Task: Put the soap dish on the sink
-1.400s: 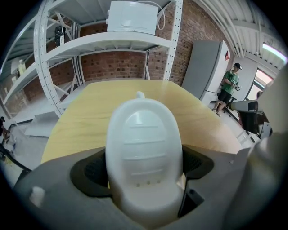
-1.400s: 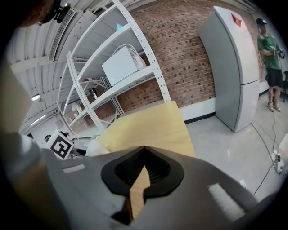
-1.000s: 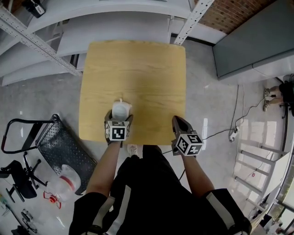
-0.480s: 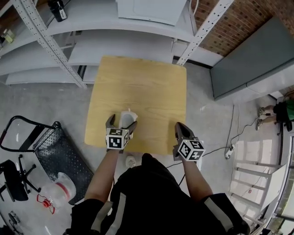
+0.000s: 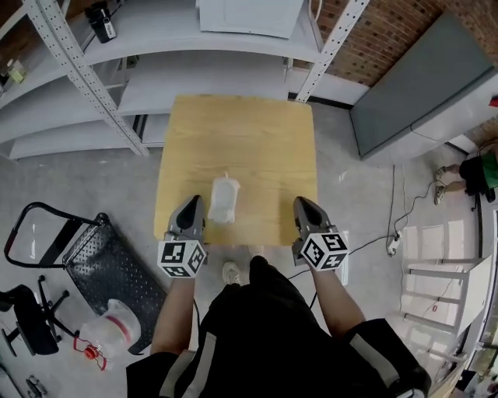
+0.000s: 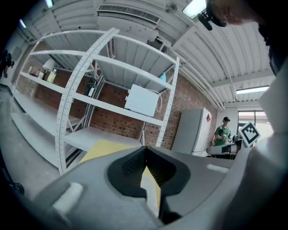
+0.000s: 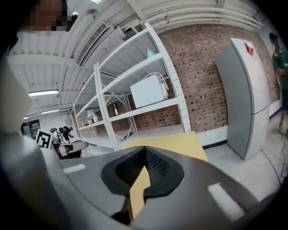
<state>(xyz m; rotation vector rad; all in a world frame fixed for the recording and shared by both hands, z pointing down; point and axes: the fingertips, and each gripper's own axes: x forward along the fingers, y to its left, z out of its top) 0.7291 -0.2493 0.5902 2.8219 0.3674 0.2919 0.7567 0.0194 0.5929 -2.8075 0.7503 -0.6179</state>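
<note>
A small white dish-like object (image 5: 223, 199) lies on the square wooden table (image 5: 257, 132), near its front edge; I take it for the soap dish. My left gripper (image 5: 193, 200) hovers just left of it, at the table's front edge, shut and with nothing between its jaws. My right gripper (image 5: 300, 201) is over the front right corner of the table, also shut and empty. In the left gripper view the left gripper (image 6: 145, 151) points nearly level over the table (image 6: 105, 147) at the shelving. The right gripper (image 7: 145, 152) points the same way in the right gripper view.
White metal shelving (image 5: 194, 70) with a white box (image 5: 249, 14) stands behind the table. A black mesh cart (image 5: 101, 253) and a plastic jug (image 5: 109, 330) are on the floor at left. A grey cabinet (image 5: 420, 78) stands at right, with a cable on the floor.
The left gripper stood open around the white object; now it is off it, shut, lifted and drawn back to the left. The object lies free on the table. The right gripper rose a little.
</note>
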